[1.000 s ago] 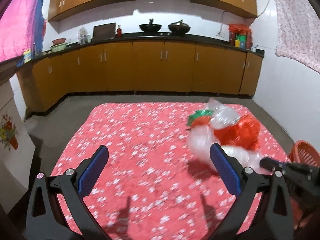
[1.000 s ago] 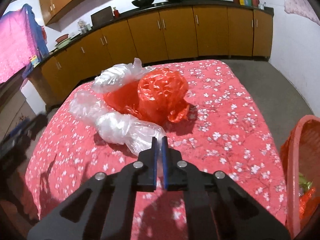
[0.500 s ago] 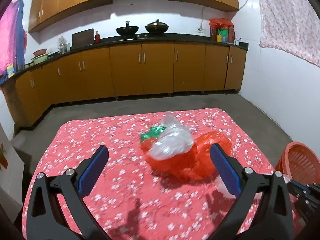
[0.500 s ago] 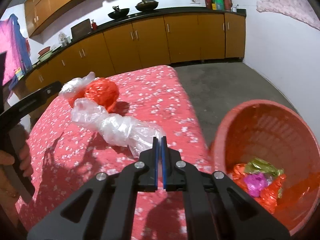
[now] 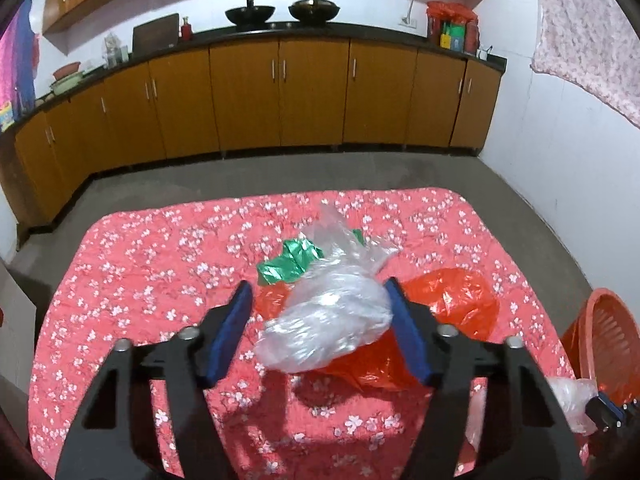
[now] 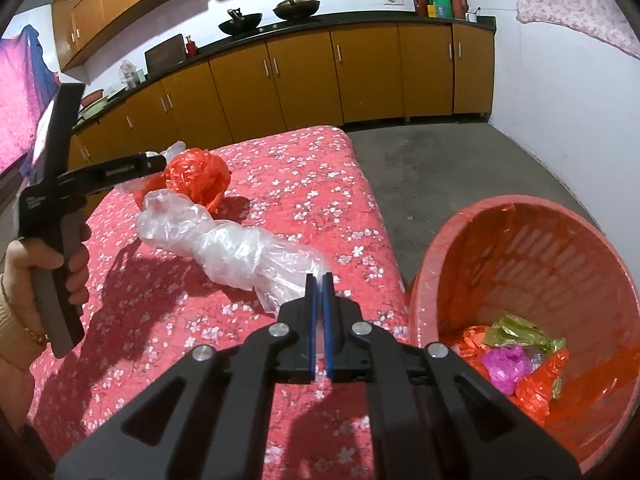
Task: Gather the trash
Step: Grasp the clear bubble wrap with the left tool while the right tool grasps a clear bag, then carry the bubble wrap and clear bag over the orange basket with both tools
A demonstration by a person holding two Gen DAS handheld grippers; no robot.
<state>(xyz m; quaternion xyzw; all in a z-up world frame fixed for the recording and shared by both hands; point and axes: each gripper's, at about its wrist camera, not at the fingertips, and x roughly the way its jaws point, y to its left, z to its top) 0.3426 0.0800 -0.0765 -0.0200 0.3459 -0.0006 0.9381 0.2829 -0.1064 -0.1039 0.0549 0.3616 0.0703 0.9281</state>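
On the red flowered tablecloth (image 5: 160,280) lies a crumpled clear plastic bag (image 5: 328,320) on top of an orange-red bag (image 5: 460,300), with a green wrapper (image 5: 288,260) behind them. My left gripper (image 5: 318,286) straddles the clear bag and its jaws are closing. The right pad touches the plastic while the left pad stands a little off it. My right gripper (image 6: 319,279) is shut on the end of a long twisted clear bag (image 6: 240,248) at the table's right edge, next to the orange basket (image 6: 520,260).
The basket holds orange, pink and gold-green wrappers (image 6: 508,360) and stands on the grey floor right of the table. A hand (image 6: 60,264) holds the left gripper's handle. Wooden cabinets line the far wall beyond a strip of floor.
My left gripper has come forward over the bag pile and its jaws have narrowed around the clear bag. My right gripper pulled the long clear bag to the table edge by the basket, then held still.
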